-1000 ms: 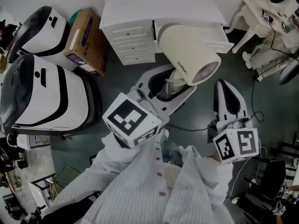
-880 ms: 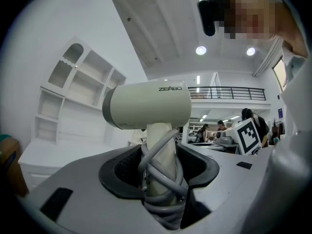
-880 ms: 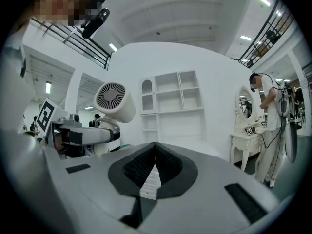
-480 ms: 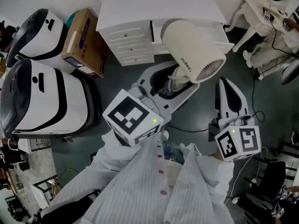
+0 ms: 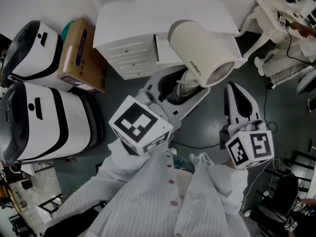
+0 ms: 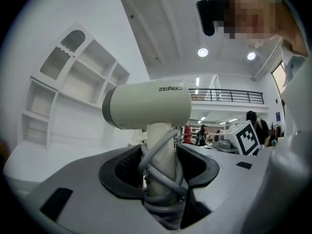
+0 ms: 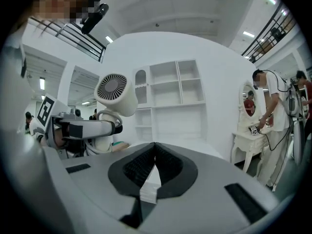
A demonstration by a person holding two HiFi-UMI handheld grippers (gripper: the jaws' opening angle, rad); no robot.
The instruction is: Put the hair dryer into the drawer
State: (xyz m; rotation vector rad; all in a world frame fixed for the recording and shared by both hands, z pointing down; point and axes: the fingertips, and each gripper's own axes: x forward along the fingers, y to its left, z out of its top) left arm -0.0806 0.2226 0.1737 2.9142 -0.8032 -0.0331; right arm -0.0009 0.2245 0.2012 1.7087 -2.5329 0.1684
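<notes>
hair dryer [image 5: 202, 53] upright in left claw [image 5: 178, 90], right claw [image 7: 155, 155] closed, empty

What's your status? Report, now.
Left gripper shut on hair dryer handle, cord wrapped. Right gripper shut, empty. Dryer above white dresser, not stowed yet. No obstruction seen.

The head view is dim and greyish: the floor [image 5: 123, 93] reads dark, the white dresser [image 5: 163, 9] is its brightest patch, and straight lines bow towards the edges. Both gripper views are brighter, ringed by black fisheye corners. Ceiling lamps [image 6: 203, 52] glare as small white spots. The hair dryer [image 6: 146, 105] is sharp and evenly lit, with a shaded underside.
</notes>
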